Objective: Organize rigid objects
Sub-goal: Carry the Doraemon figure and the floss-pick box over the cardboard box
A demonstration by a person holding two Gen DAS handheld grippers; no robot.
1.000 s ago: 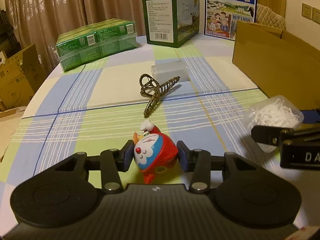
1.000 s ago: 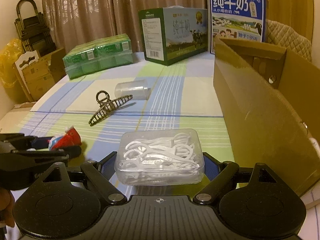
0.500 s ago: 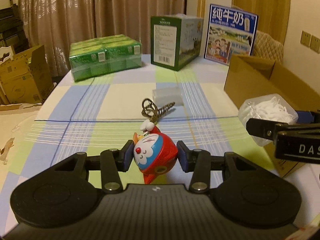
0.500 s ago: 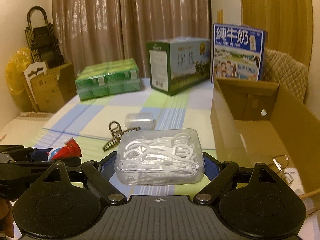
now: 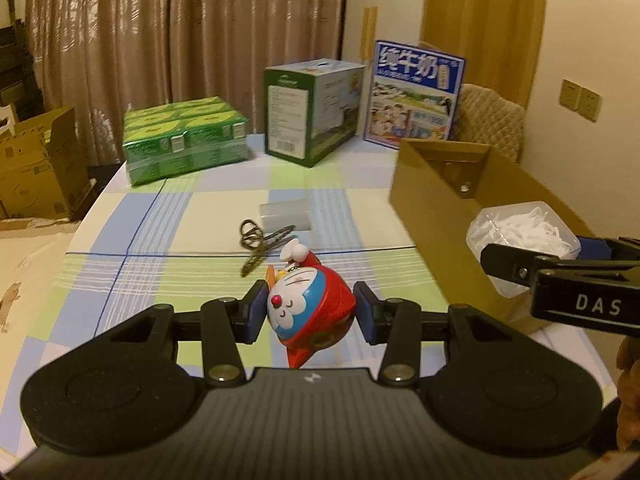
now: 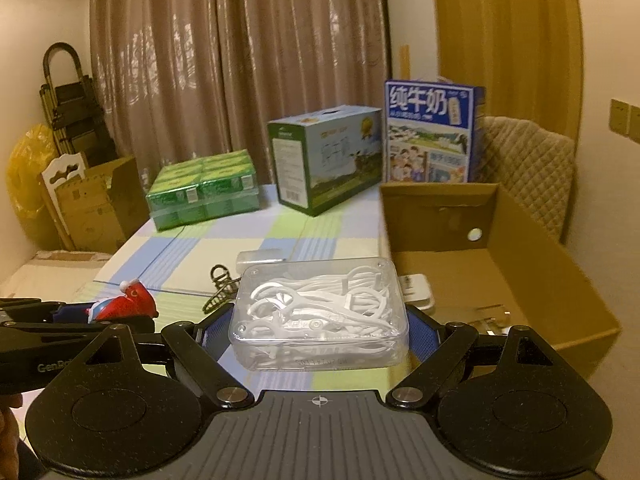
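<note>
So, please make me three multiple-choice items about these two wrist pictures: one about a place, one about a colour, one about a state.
1. Where does the hair claw lie?
A. On the checked tablecloth
B. Inside the cardboard box
C. On top of the green packs

2. What colour is the body of the toy figure in the left gripper?
A. Yellow
B. Red
C. Black

3. What is the state of the right gripper?
A. Open and empty
B. Shut on the clear box of floss picks
C. Shut on the hair claw

Answers:
1. A: the hair claw lies on the tablecloth, outside the cardboard box.
2. B: the toy figure between the pads of the left gripper has a red body with a blue and white face.
3. B: the right gripper presses both sides of the clear box of floss picks, which is off the table.
</note>
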